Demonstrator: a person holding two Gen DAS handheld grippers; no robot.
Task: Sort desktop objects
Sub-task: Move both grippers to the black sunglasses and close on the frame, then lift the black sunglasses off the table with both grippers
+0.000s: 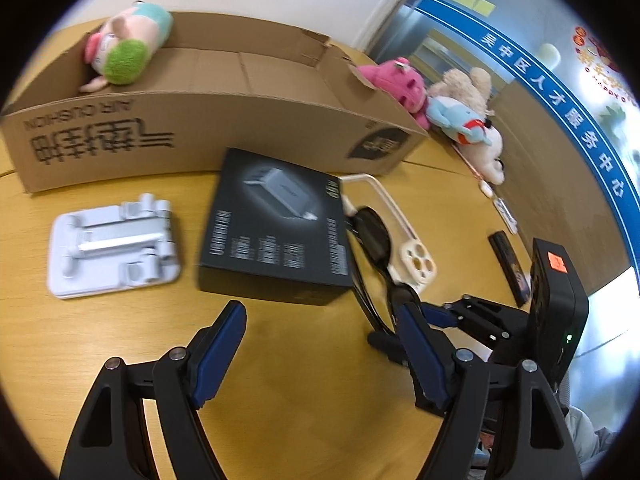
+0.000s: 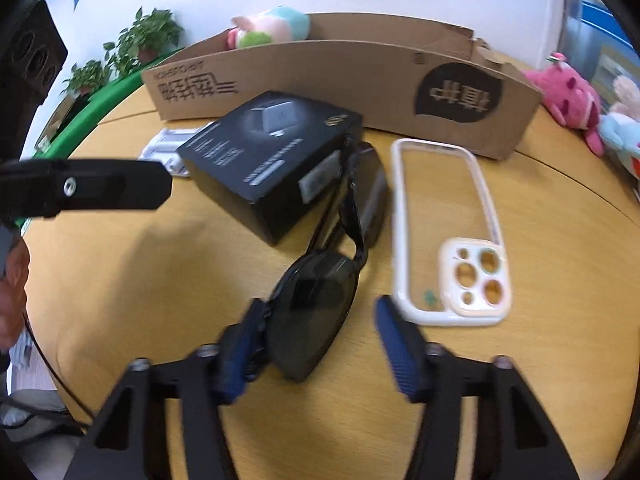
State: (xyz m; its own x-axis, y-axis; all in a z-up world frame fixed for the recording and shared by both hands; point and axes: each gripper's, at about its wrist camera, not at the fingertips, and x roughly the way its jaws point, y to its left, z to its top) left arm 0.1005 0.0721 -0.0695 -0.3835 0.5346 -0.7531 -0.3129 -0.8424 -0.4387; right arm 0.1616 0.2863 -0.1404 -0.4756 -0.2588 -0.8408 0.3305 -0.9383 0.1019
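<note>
Black sunglasses (image 2: 320,288) lie on the wooden table between a black charger box (image 2: 272,160) and a white phone case (image 2: 448,232). My right gripper (image 2: 320,320) is open with its fingers on either side of the near lens; its left pad (image 2: 244,344) seems to touch the frame. My left gripper (image 1: 320,316) is open and empty above the table, in front of the black box (image 1: 276,224). The sunglasses (image 1: 374,240) and the phone case (image 1: 416,260) lie to the box's right there. A grey phone stand (image 1: 116,240) lies to its left.
A long open cardboard box (image 1: 208,120) stands behind the items with a plush toy (image 1: 124,48) inside. More plush toys (image 1: 460,116) lie at the back right. A dark remote-like bar (image 1: 508,264) lies near the right table edge.
</note>
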